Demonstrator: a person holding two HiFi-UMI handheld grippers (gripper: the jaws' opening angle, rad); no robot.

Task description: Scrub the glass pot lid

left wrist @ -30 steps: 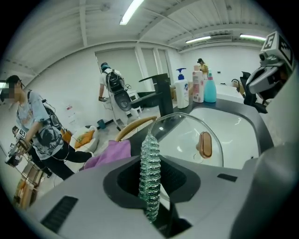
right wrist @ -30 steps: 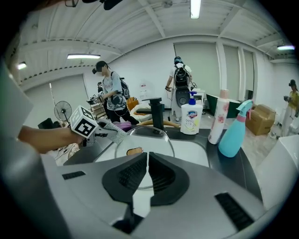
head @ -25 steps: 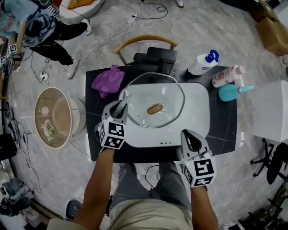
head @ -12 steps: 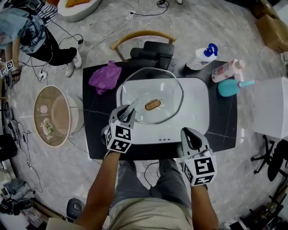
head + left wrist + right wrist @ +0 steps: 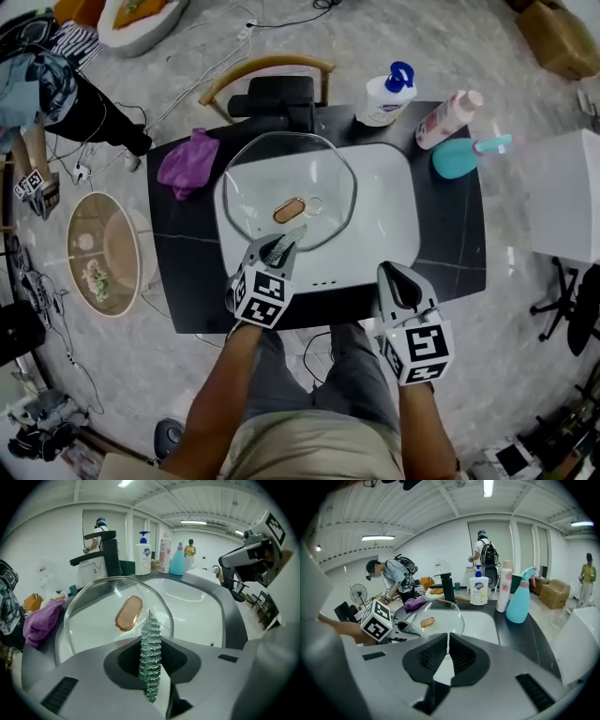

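Closest in: leave the right hand-held gripper (image 5: 392,277), clenched on nothing, idle at the front edge of the dark counter (image 5: 450,239). Just ahead, hold the left hand-held gripper (image 5: 284,246) firmly clamped on the scrubber (image 5: 151,660): springy, glinting coiled metal mesh, squashed into a ridged blade. Set its tip on the near rim of the glass pot lid (image 5: 267,173), resting across the white sink (image 5: 389,216). Press lightly, work in small circles, skirt the coppery oval knob (image 5: 292,208). Expect smooth, slick, domed glass with a faceted outline, likely to slide or rock on glossy porcelain. Farther back: black tap (image 5: 277,97), crumpled purple cloth (image 5: 183,161), plastic bottles (image 5: 384,94).
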